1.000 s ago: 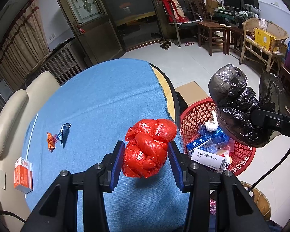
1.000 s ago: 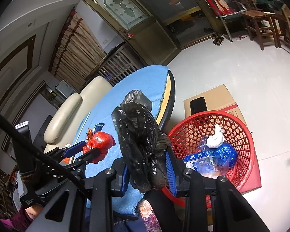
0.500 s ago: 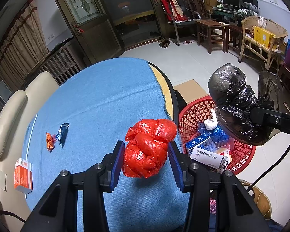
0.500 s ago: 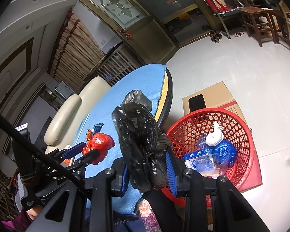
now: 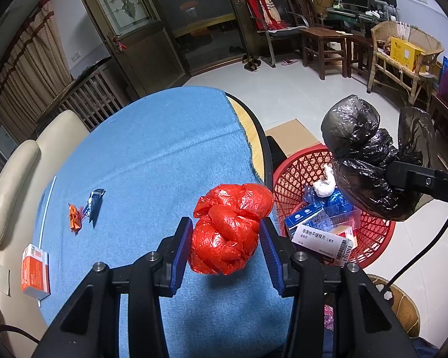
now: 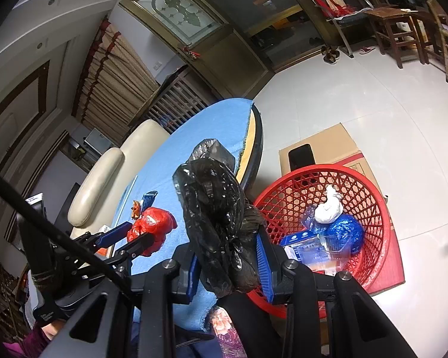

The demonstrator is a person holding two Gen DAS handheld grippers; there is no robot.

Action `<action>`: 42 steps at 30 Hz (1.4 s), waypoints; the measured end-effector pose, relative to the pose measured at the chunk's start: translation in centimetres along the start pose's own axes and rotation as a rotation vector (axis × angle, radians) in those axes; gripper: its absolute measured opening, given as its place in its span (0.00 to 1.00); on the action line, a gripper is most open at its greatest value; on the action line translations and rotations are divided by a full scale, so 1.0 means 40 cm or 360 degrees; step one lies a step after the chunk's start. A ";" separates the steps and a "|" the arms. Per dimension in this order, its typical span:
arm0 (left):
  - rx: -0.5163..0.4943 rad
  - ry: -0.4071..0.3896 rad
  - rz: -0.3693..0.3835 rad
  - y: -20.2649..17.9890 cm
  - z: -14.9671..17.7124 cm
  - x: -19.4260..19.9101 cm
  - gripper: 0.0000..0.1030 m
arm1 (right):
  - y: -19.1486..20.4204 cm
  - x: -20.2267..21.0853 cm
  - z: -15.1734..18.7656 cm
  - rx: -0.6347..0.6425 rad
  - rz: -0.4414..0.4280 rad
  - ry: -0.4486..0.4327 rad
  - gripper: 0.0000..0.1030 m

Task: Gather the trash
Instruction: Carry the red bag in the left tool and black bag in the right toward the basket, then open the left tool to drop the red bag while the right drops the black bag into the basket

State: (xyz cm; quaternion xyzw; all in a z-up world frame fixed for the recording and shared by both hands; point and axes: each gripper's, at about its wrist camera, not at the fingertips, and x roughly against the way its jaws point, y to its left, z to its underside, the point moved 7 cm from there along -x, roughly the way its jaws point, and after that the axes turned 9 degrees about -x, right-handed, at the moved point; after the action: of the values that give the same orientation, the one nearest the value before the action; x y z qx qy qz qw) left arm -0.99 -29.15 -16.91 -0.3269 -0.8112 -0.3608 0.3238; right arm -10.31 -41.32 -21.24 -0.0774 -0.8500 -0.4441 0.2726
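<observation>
My left gripper (image 5: 225, 238) is shut on a knotted red plastic bag (image 5: 228, 226), held above the blue tablecloth (image 5: 152, 155) near the table's right edge. The same red bag (image 6: 152, 229) shows in the right wrist view, between the left gripper's blue pads. My right gripper (image 6: 228, 264) is shut on a crumpled black plastic bag (image 6: 218, 220), which hangs over the near rim of the red mesh basket (image 6: 373, 191). That black bag (image 5: 364, 155) sits above the basket (image 5: 301, 164) in the left wrist view. The basket holds boxes, a blue bag and a white wad.
On the cloth lie an orange wrapper (image 5: 74, 216), a blue wrapper (image 5: 95, 201) and an orange-white box (image 5: 35, 270) at the left edge. A cream chair (image 5: 12, 173) stands beyond the table. A cardboard box (image 6: 319, 149) lies on the tiled floor behind the basket.
</observation>
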 end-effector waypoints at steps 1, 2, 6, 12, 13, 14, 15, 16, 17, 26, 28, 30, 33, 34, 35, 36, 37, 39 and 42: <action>-0.0003 0.0002 -0.0003 0.000 0.000 -0.001 0.47 | -0.001 -0.001 0.000 -0.0004 -0.0002 0.0003 0.34; -0.0005 0.0003 -0.0003 -0.001 0.000 -0.001 0.47 | -0.002 0.000 0.000 -0.0007 -0.0002 0.0004 0.34; -0.0012 0.0007 0.0002 -0.005 -0.001 -0.003 0.47 | -0.007 0.002 0.001 -0.0015 -0.0001 0.0003 0.34; -0.0024 0.0015 0.0017 -0.010 0.001 -0.008 0.47 | -0.017 0.003 -0.002 -0.0034 -0.0003 0.0002 0.34; -0.0027 0.0014 0.0020 -0.011 0.000 -0.008 0.47 | -0.018 0.003 -0.002 -0.0035 -0.0003 0.0002 0.34; -0.0028 0.0013 0.0027 -0.013 -0.001 -0.008 0.47 | -0.019 0.003 -0.003 -0.0036 -0.0003 0.0002 0.34; -0.0028 0.0011 0.0044 -0.011 0.000 -0.009 0.47 | -0.019 0.004 -0.003 -0.0038 -0.0003 0.0001 0.34; -0.0028 0.0011 0.0055 -0.013 0.000 -0.009 0.47 | -0.021 0.005 -0.003 -0.0039 -0.0002 -0.0002 0.34; -0.0030 0.0011 0.0060 -0.013 0.001 -0.008 0.47 | -0.021 0.006 -0.004 -0.0040 -0.0002 -0.0004 0.34; -0.0002 0.0044 0.0106 -0.018 0.010 -0.021 0.47 | -0.036 0.008 -0.006 -0.0074 -0.0004 -0.0007 0.34; 0.0001 0.0050 0.0125 -0.020 0.012 -0.025 0.47 | -0.041 0.008 -0.007 -0.0084 0.0001 -0.0008 0.34; -0.0001 0.0050 0.0151 -0.026 0.012 -0.026 0.47 | -0.046 0.009 -0.008 -0.0090 0.0011 -0.0013 0.34; -0.0015 0.0051 0.0183 -0.040 0.014 -0.029 0.47 | -0.059 0.009 -0.012 -0.0117 0.0033 -0.0020 0.34; -0.0018 0.0050 0.0198 -0.044 0.015 -0.030 0.47 | -0.065 0.009 -0.014 -0.0132 0.0046 -0.0024 0.34; -0.0018 0.0050 0.0220 -0.049 0.015 -0.030 0.47 | -0.074 0.009 -0.016 -0.0148 0.0063 -0.0027 0.34; -0.0015 0.0053 0.0246 -0.054 0.015 -0.031 0.47 | -0.081 0.008 -0.018 -0.0160 0.0079 -0.0029 0.34; -0.0012 0.0054 0.0259 -0.058 0.016 -0.031 0.47 | -0.090 0.007 -0.020 -0.0177 0.0101 -0.0031 0.34; -0.0004 0.0060 0.0302 -0.064 0.016 -0.032 0.47 | -0.108 0.004 -0.021 -0.0209 0.0123 -0.0027 0.34; 0.0015 0.0071 0.0358 -0.072 0.012 -0.033 0.47 | -0.131 0.002 -0.023 -0.0260 0.0158 -0.0024 0.36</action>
State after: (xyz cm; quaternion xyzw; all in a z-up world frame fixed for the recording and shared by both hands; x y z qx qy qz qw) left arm -2.57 -30.66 -19.26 -0.4061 -0.7637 -0.3257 0.3818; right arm -11.98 -45.18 -24.51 -0.1447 -0.8080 -0.4974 0.2807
